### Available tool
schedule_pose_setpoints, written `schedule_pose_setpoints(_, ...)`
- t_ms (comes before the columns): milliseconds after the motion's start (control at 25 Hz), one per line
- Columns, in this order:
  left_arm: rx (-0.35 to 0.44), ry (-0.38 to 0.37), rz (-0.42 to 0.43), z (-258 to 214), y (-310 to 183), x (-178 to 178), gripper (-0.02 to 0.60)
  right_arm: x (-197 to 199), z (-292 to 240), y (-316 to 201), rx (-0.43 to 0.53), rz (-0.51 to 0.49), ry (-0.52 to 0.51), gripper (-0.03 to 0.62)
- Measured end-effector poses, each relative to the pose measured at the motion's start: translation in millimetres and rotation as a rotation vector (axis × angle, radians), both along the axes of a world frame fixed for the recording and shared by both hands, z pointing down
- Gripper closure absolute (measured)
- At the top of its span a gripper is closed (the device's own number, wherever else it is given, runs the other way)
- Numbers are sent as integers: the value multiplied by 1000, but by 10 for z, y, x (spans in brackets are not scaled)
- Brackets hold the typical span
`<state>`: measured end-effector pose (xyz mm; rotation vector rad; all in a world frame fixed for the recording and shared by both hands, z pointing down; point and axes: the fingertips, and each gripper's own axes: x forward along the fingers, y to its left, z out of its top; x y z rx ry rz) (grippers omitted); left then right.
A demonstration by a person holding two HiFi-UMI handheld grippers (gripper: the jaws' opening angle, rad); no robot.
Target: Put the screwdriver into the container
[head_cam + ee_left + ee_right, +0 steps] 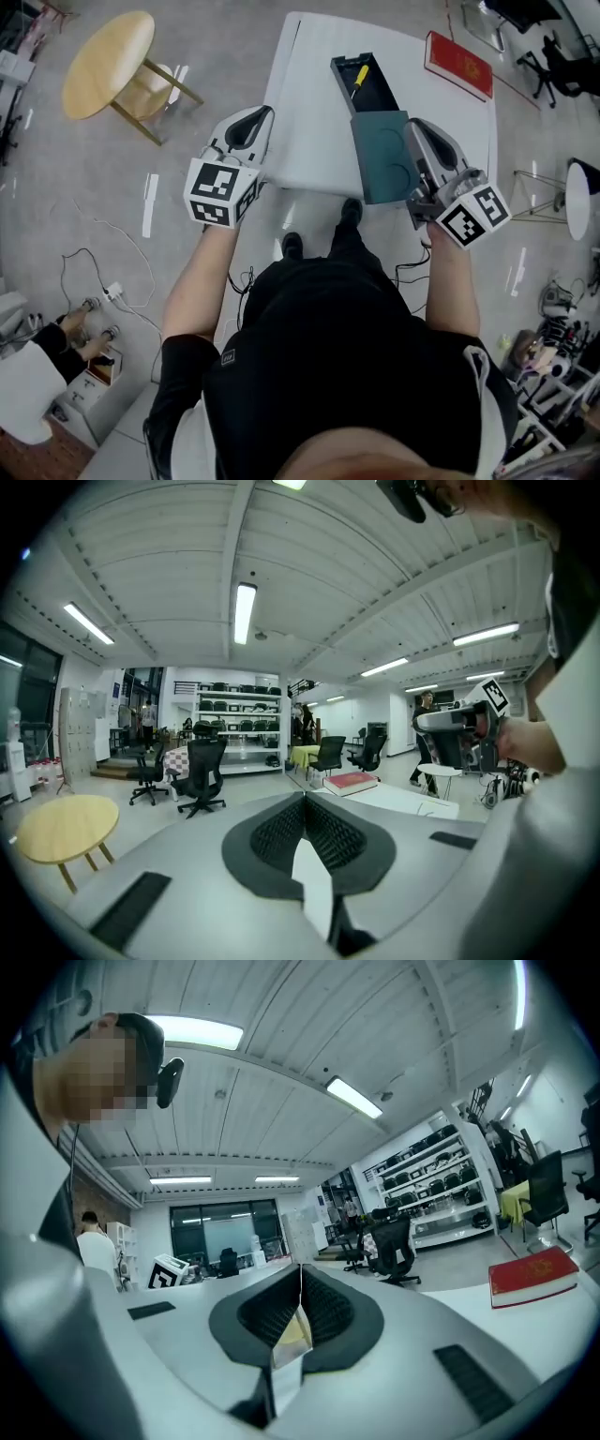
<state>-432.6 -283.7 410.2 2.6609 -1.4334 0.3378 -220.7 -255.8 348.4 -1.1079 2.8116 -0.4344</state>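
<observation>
Evidently, the screwdriver (pixel 360 76) is already laid in the container (pixel 378 90) ahead of the right gripper (pixel 413 126), so its jaws and those of the left gripper (pixel 265 112) are pressed together, empty.

Right gripper (pixel 300 1272), jaws together, empty

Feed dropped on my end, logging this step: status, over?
Grippers: left gripper shut, empty; right gripper shut, empty. Yellow-handled screwdriver already inside the container. Teal lid off, at its near end.
</observation>
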Motion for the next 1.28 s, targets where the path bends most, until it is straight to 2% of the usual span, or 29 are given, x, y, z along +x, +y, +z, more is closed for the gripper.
schedule_pose_setpoints(200,29,40,26,-126,348,-308,566,-99,-139,435,26,72,30,563)
schedule_pose_setpoints(400,34,72,42,-191,556,-345,566,78,-236,768,36,150,47,563)
schedule_pose_setpoints(640,41,94,62,-284,712,-156,566,403,-298,1046,46,221,40,563)
schedule_pose_setpoints(880,73,70,39,-449,995,106,566,877,-272,1375,46,259,30,563)
schedule_pose_setpoints(1120,74,71,-19,-594,1321,359,566,1279,-220,1657,58,233,-16,563)
schedule_pose_setpoints(1280,70,67,-53,-640,1569,493,566,1410,-151,1784,58,208,-43,563)
